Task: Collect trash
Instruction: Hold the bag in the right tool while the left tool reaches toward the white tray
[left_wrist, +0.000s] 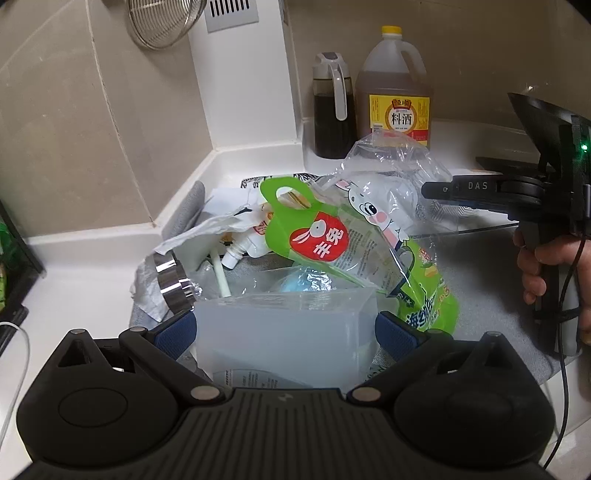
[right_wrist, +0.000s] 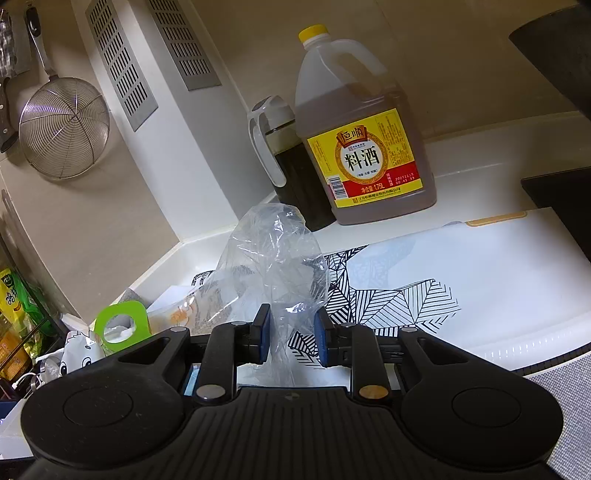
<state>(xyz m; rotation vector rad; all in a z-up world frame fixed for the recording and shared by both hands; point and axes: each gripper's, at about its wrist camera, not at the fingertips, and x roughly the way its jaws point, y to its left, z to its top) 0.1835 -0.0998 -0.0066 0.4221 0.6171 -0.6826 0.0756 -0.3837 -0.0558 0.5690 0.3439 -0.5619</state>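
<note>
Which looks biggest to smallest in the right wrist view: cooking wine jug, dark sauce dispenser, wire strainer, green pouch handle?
1. cooking wine jug
2-3. wire strainer and dark sauce dispenser: similar apparent size, and the jug hides part of the dispenser, so unranked
4. green pouch handle

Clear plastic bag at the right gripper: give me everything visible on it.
The clear plastic bag is thin, crumpled, see-through film that looks empty at the top. It stands bunched upward between the right gripper's jaws, its lower part passing through the gap between the blue pads. Whether the pads press on it cannot be told. The left wrist view shows a cartoon animal printed on it; there it rests on the green pouch in the trash pile. Behind it stand the dark sauce jug and the cooking wine bottle.
</note>
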